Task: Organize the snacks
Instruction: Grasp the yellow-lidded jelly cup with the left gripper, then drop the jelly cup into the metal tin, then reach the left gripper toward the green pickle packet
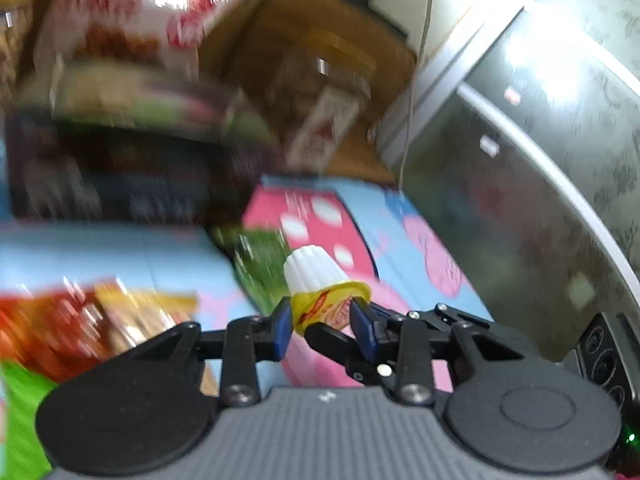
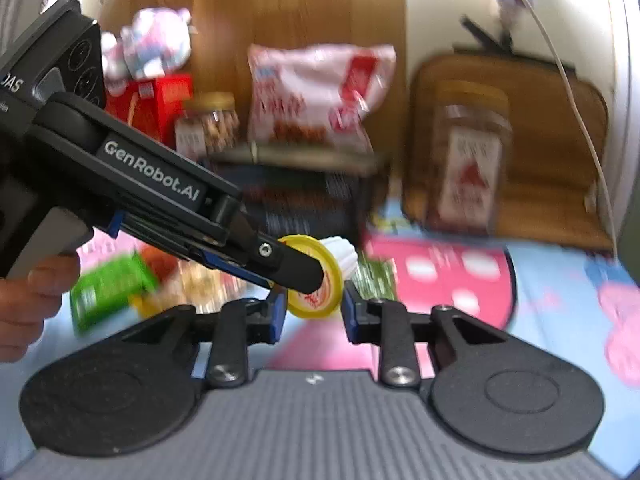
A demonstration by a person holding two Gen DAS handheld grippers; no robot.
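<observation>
A small jelly cup (image 1: 320,288) with a ribbed white body and a yellow foil lid sits between the blue pads of the left gripper (image 1: 320,322), which is closed narrowly on the lid rim, the cup lifted above a pink and blue cartoon mat (image 1: 400,232) that covers the worktop. In the right wrist view the same cup (image 2: 320,276) lies on its side with the yellow lid facing the camera, and the left gripper (image 2: 308,276) reaches in from the left with a black finger across the lid; a person's hand (image 2: 28,304) wraps its handle at the left edge. The right gripper (image 2: 314,314) has its jaws set moderately wide on either side of the cup, and whether either pad touches the lid cannot be told. Behind the cup lies a dark flat box (image 2: 304,200), and leaning against the wooden panel behind it stands a pink and white snack bag (image 2: 316,96). To the left of the bag are a round jar with a yellow lid (image 2: 208,124) and a red box (image 2: 156,104), with a soft pink and white bundle (image 2: 152,44) above them. To the right stands a clear jar with a red and white label (image 2: 468,160) on a wooden board (image 2: 560,152). A green packet (image 2: 108,292) lies on the mat at the left, near some blurred orange and yellow wrappers (image 1: 100,320). Much of both views is smeared by motion blur.
</observation>
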